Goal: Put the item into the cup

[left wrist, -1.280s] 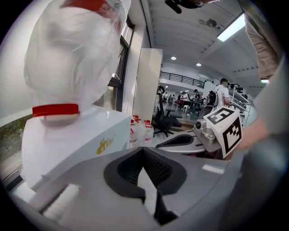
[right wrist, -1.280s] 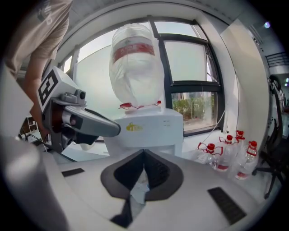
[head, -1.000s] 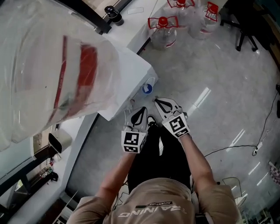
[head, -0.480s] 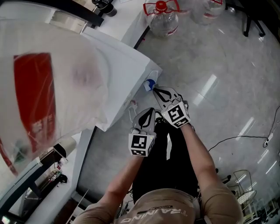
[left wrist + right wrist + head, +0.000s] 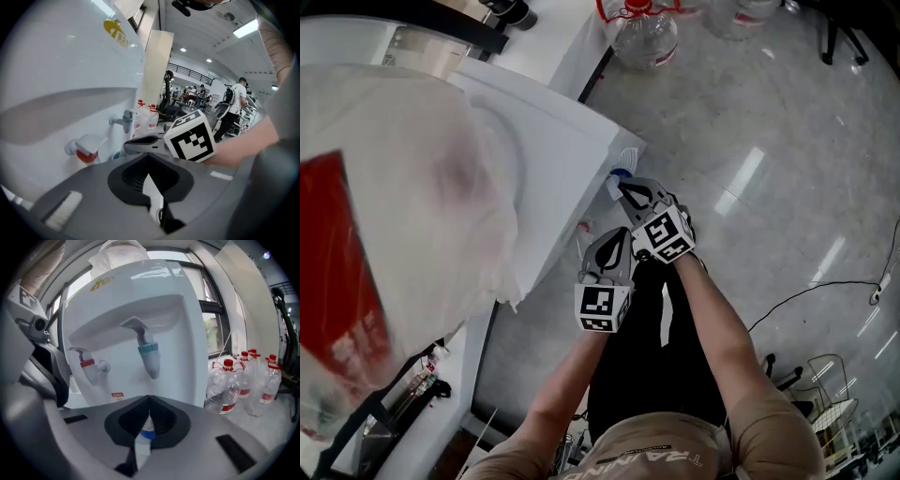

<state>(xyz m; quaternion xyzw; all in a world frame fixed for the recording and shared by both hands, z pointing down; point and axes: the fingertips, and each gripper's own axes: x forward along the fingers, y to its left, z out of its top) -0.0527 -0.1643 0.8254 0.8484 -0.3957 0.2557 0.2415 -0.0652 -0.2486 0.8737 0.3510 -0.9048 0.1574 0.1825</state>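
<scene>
A white water dispenser [image 5: 553, 141] stands in front of me, with a blue tap [image 5: 622, 173] and a red tap [image 5: 581, 226] on its front. My right gripper [image 5: 619, 186] is shut and its tip is just below the blue tap [image 5: 150, 355]. In the right gripper view a thin white sliver with a blue band shows in the jaw opening [image 5: 149, 398]; what it is cannot be told. My left gripper [image 5: 617, 236] is shut beside it, nearer the red tap [image 5: 86, 150]. I see no cup in any view.
A large translucent water bottle [image 5: 384, 234] with a red label fills the left of the head view. Several spare bottles [image 5: 225, 385] stand on the glossy floor to the right of the dispenser. A cable [image 5: 806, 295] lies on the floor at right.
Both grippers have come in closer to the dispenser front. The right one has moved up-left towards the blue tap. My head has shifted, so the big bottle looms larger.
</scene>
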